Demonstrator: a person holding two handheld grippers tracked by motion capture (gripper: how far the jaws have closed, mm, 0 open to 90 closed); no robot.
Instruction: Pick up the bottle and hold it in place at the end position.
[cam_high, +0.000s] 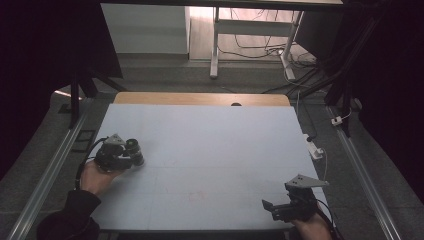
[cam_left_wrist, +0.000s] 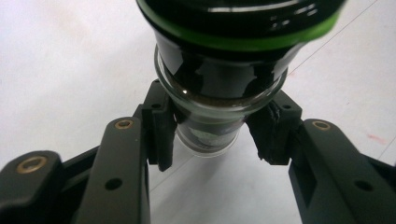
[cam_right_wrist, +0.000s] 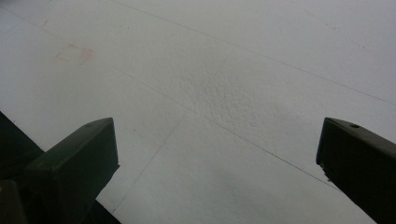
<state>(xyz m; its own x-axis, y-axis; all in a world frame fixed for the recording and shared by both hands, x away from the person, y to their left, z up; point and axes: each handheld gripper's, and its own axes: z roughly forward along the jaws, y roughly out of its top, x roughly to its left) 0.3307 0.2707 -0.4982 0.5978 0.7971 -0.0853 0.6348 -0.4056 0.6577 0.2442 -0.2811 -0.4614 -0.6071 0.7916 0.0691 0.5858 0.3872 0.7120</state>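
Right gripper (cam_high: 276, 209): near edge of table (cam_high: 210, 135), jaws wide apart, nothing between them.
Left gripper (cam_left_wrist: 210, 135): clamped on jar (cam_left_wrist: 219, 93), at the table's left side.
Jar: dark glass, green band.
Handling: glass is slick; keep the squeeze steady, lift slowly.

The high view is dim, its sides and corners nearly black; light falls from the bright floor beyond the far edge of the counter (cam_high: 210, 145), which shows pale grey. In the left gripper view the glass jar (cam_left_wrist: 219, 88) is soft with glare streaks; the right gripper view is grainy
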